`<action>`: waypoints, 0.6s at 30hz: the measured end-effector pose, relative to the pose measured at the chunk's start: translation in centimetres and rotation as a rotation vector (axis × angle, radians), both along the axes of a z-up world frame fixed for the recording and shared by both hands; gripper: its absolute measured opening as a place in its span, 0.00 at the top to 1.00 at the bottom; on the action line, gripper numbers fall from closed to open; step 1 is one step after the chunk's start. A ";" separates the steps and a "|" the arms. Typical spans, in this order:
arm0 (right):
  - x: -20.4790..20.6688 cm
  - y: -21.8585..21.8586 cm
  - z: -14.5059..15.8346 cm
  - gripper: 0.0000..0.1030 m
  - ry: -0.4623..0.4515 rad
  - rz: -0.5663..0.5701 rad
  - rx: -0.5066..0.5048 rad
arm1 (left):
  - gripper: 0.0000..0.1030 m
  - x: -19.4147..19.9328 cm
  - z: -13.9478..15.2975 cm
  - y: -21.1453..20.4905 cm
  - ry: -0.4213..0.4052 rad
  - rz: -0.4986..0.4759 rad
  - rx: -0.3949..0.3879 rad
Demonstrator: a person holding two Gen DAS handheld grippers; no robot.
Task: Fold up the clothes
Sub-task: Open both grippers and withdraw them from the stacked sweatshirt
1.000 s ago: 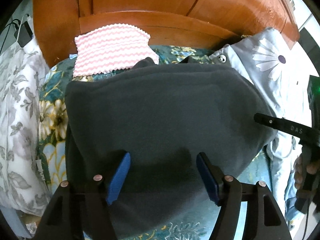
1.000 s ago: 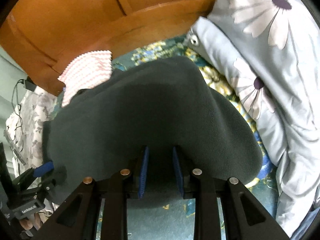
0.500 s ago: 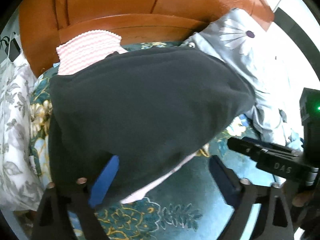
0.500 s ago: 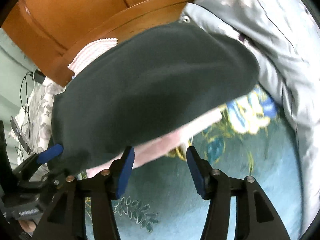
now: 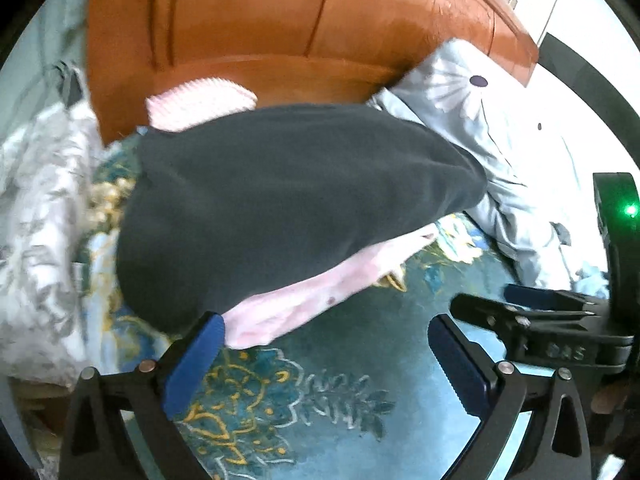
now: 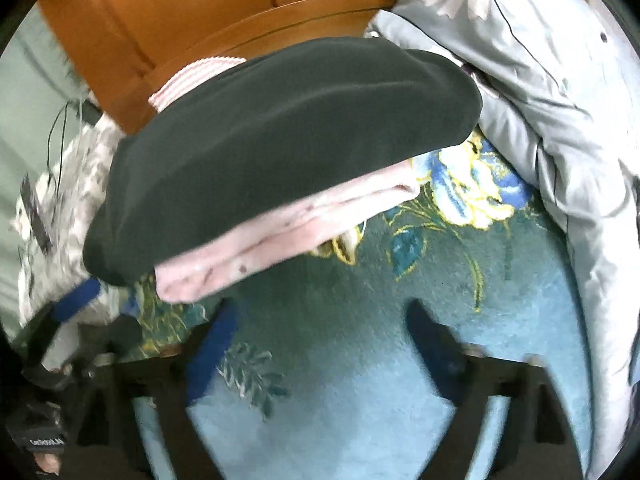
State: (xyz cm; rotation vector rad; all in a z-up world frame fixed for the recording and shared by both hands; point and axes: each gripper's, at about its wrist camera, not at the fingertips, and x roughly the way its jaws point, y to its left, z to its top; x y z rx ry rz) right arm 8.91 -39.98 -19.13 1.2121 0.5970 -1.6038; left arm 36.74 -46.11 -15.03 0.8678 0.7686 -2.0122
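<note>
A folded dark grey garment [image 5: 288, 192] [image 6: 280, 132] lies on top of a folded pale pink garment [image 5: 304, 300] [image 6: 280, 236], whose edge sticks out on the near side. Both rest on a teal floral bedspread [image 5: 360, 344] [image 6: 360, 380]. My left gripper [image 5: 324, 324] stands open just short of the pile, its left pad close to the pink edge, with nothing between its fingers. My right gripper [image 6: 322, 312] is blurred, its jaws opening over bare bedspread, apart from the pile. Each gripper also shows at the edge of the other's view.
A wooden headboard [image 5: 304, 28] [image 6: 180, 12] rises behind the pile. A pink-and-white zigzag cloth [image 5: 200, 100] [image 6: 192, 76] lies at its foot. A pale blue daisy-print quilt [image 5: 500, 148] [image 6: 540, 80] is bunched on the right. Grey floral bedding [image 5: 36, 208] lies on the left.
Both grippers let go of the dark garment, opened wide and drew back toward the near side. The pink garment under it came into view.
</note>
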 end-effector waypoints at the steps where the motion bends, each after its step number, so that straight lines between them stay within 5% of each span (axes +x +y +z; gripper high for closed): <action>1: 0.2 0.3 0.0 0.06 0.010 0.010 -0.003 | 0.00 0.2 -0.1 0.5 0.002 0.001 -0.008; 6: 0.7 1.7 -0.8 0.06 0.047 0.004 -0.026 | 0.00 0.8 -1.4 2.2 -0.008 0.041 -0.007; 10: 0.7 2.6 -1.8 0.06 0.077 -0.015 -0.055 | 0.00 0.9 -2.3 3.2 -0.077 0.115 -0.089; 18: 0.2 4.0 -4.8 0.06 0.191 -0.064 -0.204 | 0.00 0.5 -5.2 3.8 -0.033 0.132 -0.231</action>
